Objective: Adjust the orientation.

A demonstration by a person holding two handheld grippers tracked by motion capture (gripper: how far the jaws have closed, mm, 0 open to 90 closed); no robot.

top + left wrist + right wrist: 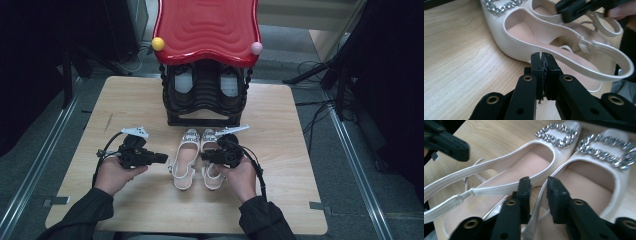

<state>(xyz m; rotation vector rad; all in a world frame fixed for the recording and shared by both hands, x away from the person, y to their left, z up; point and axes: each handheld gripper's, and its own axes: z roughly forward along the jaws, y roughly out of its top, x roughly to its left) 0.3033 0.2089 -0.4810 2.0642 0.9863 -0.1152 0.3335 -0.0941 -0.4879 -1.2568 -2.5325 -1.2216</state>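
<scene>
A pair of cream slingback shoes with rhinestone buckles lies side by side on the wooden table, toes pointing away from me. My left gripper (162,158) is shut with nothing in it, its tips (543,60) just off the outer side of the left shoe (184,160) (536,37). My right gripper (204,156) (539,185) stands open over the inner side of the right shoe (210,137) (589,180). That shoe's rim runs through the gap between the jaws, and the pads do not press on it. The left shoe (524,167) lies just beyond.
A black shoe rack (205,100) with a wavy red top (206,27) stands at the table's far edge, another pair of shoes (184,82) inside it. Bare table (285,150) lies left and right of the hands. Cables and stands are on the floor around it.
</scene>
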